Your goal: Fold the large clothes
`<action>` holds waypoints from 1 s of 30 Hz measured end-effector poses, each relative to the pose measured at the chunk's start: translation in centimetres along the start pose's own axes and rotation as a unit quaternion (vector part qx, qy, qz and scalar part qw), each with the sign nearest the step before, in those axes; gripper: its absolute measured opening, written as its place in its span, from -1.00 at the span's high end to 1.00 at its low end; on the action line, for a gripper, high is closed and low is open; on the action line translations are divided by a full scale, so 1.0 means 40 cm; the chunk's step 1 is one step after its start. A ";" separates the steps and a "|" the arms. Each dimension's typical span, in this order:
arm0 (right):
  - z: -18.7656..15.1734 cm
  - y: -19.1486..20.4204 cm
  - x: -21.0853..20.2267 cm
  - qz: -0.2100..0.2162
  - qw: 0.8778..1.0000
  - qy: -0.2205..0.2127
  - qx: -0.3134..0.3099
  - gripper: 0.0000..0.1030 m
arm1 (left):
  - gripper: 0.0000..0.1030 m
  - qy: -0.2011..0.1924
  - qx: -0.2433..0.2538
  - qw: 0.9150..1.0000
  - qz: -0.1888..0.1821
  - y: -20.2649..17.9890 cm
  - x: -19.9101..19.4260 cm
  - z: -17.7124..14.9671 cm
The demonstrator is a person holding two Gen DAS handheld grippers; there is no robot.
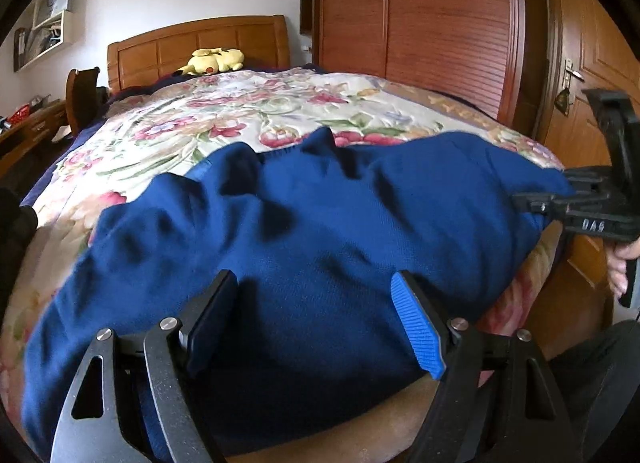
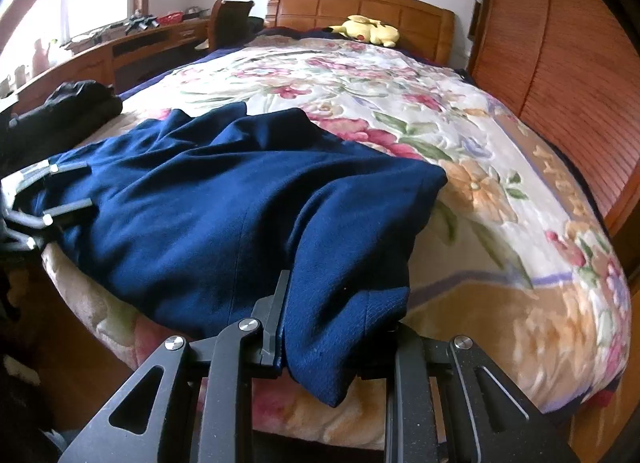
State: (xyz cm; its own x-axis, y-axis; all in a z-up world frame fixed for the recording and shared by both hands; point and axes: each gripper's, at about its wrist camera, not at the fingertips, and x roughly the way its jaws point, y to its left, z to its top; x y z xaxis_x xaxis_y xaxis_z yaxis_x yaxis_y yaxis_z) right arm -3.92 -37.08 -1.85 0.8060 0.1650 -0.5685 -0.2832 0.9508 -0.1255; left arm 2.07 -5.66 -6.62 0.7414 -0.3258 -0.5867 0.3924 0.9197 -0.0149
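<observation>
A dark blue garment [image 1: 304, 223] lies rumpled across the near end of the bed, over a floral blanket [image 1: 224, 119]. My left gripper [image 1: 316, 303] hovers low over the garment's near edge, open wide, with cloth beneath the blue pads [image 1: 416, 323] but none pinched. At the right edge of the left wrist view, my right gripper [image 1: 560, 199] holds the garment's right corner. In the right wrist view the right gripper [image 2: 332, 323] is shut on a thick fold of the blue garment [image 2: 224, 199], which drapes over one finger and hides it. The left gripper [image 2: 60, 191] shows at the garment's far left side.
A yellow plush toy [image 1: 212, 61] rests by the wooden headboard [image 1: 200, 39]. A wardrobe [image 1: 420, 23] and a door [image 1: 588, 63] stand to the right of the bed. A black bundle [image 2: 76, 103] lies at the bed's left edge beside a desk [image 2: 120, 47] and chair [image 2: 228, 19].
</observation>
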 end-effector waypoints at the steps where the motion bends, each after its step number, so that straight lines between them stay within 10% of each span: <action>1: -0.002 -0.001 0.001 0.002 1.000 -0.001 0.008 0.52 | -0.55 -0.001 0.004 1.000 0.000 -0.005 0.004 -0.006; 16: 0.141 0.061 -0.095 0.031 0.994 -0.104 0.009 0.59 | -0.56 -0.033 -0.013 0.999 0.004 0.084 -0.122 -0.027; 30: 0.340 0.505 -0.120 0.145 0.967 -0.123 -0.171 0.61 | -0.56 -0.066 -0.083 0.989 0.102 0.326 -0.325 -0.103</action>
State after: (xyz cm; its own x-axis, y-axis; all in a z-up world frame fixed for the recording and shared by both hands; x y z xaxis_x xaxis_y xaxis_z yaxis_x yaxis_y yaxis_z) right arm -6.43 -15.09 9.39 0.7542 0.5093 -0.4146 -0.6372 0.7202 -0.2745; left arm -4.68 11.48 -2.55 0.8644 -0.1455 -0.4814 0.1403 0.9890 -0.0470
